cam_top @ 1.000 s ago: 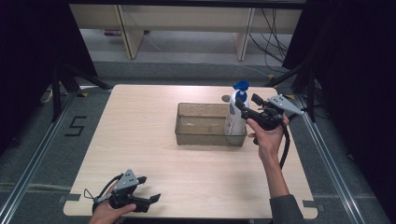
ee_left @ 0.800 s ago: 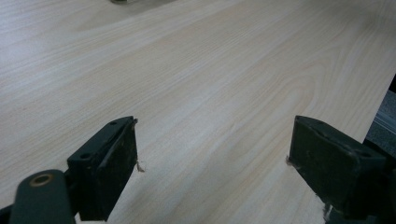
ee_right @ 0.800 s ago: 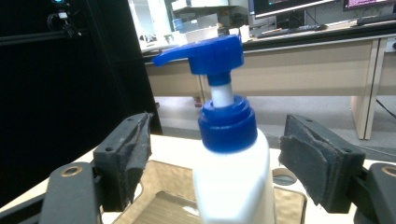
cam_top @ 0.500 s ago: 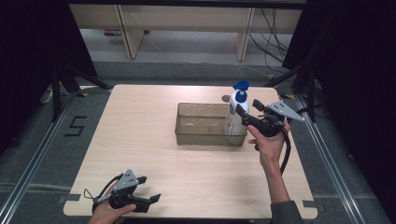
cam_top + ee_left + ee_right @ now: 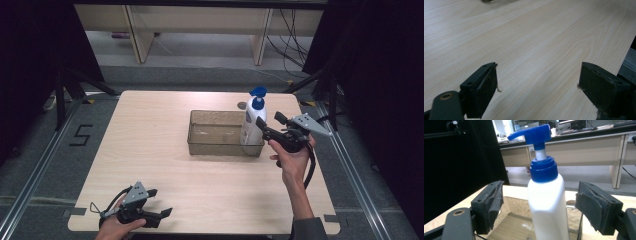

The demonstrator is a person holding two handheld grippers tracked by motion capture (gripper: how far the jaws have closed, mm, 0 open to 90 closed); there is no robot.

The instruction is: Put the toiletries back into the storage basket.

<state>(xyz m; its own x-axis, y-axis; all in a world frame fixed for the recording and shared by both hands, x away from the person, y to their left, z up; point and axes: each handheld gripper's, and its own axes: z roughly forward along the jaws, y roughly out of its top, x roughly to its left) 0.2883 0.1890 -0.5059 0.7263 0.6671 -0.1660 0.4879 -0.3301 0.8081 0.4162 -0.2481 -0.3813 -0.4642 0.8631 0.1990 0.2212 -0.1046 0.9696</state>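
The right tongs (image 5: pixel 541 207) have just been opening and stand wide either side of the pump bottle (image 5: pixel 547 202), pads clear of it. The bottle stands upright in the right end of the clear tray (image 5: pixel 215 145) on the worktop (image 5: pixel 150 150). It looks rigid, smooth, perhaps slippery and top-heavy; the flat-sided body below the blue collar is the best place to grip. The left tongs (image 5: pixel 155 217) rest wide and empty.

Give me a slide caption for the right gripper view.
White pump bottle standing in the clear bin, between the right tool's just-opened pads, not gripped.
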